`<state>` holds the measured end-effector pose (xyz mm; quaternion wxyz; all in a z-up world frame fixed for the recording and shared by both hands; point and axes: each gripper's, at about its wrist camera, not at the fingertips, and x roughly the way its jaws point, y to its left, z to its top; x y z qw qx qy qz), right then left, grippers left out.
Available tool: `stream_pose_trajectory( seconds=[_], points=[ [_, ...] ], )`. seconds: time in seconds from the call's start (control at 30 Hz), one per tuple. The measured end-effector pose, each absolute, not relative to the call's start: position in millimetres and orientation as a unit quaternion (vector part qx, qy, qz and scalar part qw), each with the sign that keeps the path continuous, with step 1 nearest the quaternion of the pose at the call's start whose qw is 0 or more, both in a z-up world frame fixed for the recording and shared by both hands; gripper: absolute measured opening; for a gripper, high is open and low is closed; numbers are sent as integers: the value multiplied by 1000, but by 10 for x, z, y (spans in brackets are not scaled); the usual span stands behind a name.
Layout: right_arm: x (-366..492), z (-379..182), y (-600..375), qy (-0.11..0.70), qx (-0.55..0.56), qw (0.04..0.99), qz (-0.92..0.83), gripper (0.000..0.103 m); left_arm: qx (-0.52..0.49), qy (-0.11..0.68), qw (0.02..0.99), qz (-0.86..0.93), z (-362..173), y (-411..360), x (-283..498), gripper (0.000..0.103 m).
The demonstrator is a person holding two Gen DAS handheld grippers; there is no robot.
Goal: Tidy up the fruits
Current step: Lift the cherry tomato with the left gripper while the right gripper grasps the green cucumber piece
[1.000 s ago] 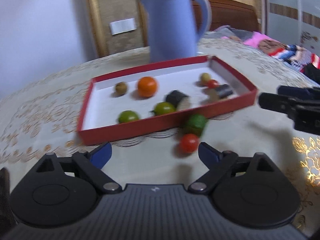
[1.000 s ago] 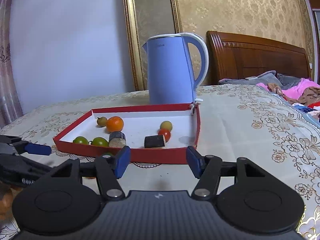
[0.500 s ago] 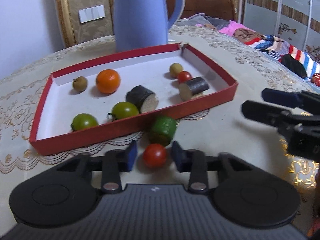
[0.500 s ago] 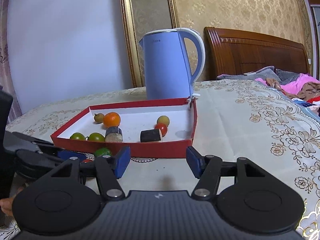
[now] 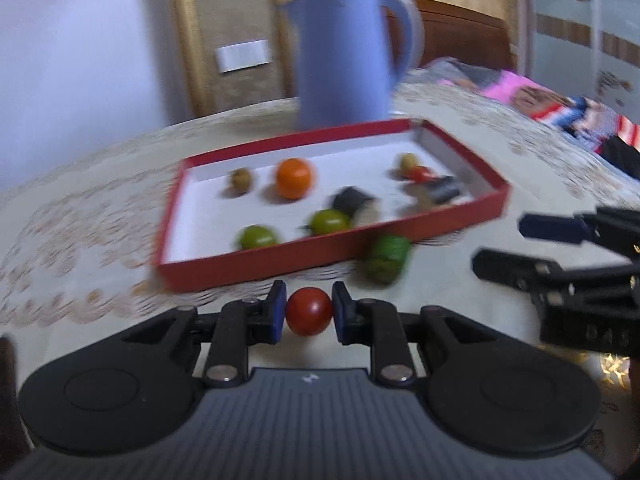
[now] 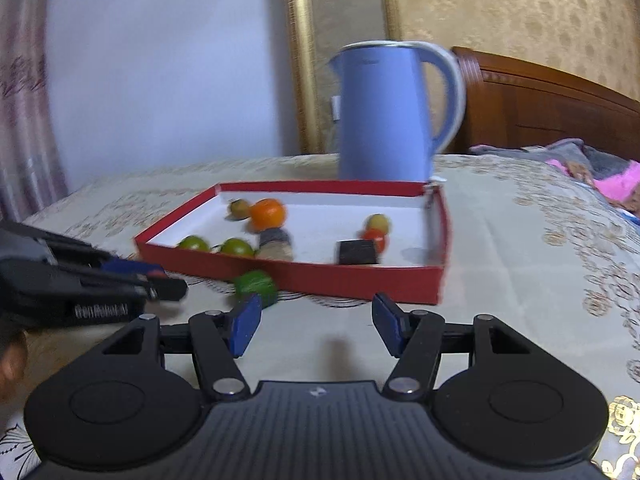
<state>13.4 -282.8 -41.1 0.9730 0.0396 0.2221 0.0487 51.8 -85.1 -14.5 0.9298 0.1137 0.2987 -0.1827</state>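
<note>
Only the blurred left wrist view shows the left claw (image 5: 308, 312) pinching the red tomato (image 5: 308, 311), hidden from the right view, whose right claw (image 6: 316, 326) is spread.

The left gripper (image 5: 308, 312) is seen closed on a red tomato (image 5: 308, 317), both blue pads touching its sides, just in front of the red tray (image 5: 280, 258). A green fruit (image 5: 386, 259) is found on the tablecloth (image 5: 80, 240) against the tray's near wall. An orange (image 5: 293, 178) is noted inside the tray. A blue kettle (image 5: 344, 60) is placed behind the tray. The right gripper (image 5: 500, 244) is seen at the right, fingers apart. The view is blurred.
</note>
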Motion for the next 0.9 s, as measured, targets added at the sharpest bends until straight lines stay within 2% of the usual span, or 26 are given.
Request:
stream_pose_trajectory(
  seconds=[0.3, 0.63, 0.77, 0.9],
  points=[
    [446, -407, -2512, 252, 26, 963, 89, 61, 45, 320, 942, -90, -94, -275, 709, 22],
    [832, -491, -2368, 292, 13, 953, 82, 60, 36, 317, 946, -61, -60, -19, 712, 22],
    [866, -495, -2365, 295, 13, 952, 84, 56, 36, 318, 946, -57, -69, -10, 721, 22],
    [929, -524, -2385, 307, 22, 948, 84, 38, 39, 320, 945, -53, -80, -36, 728, 22]
  ],
)
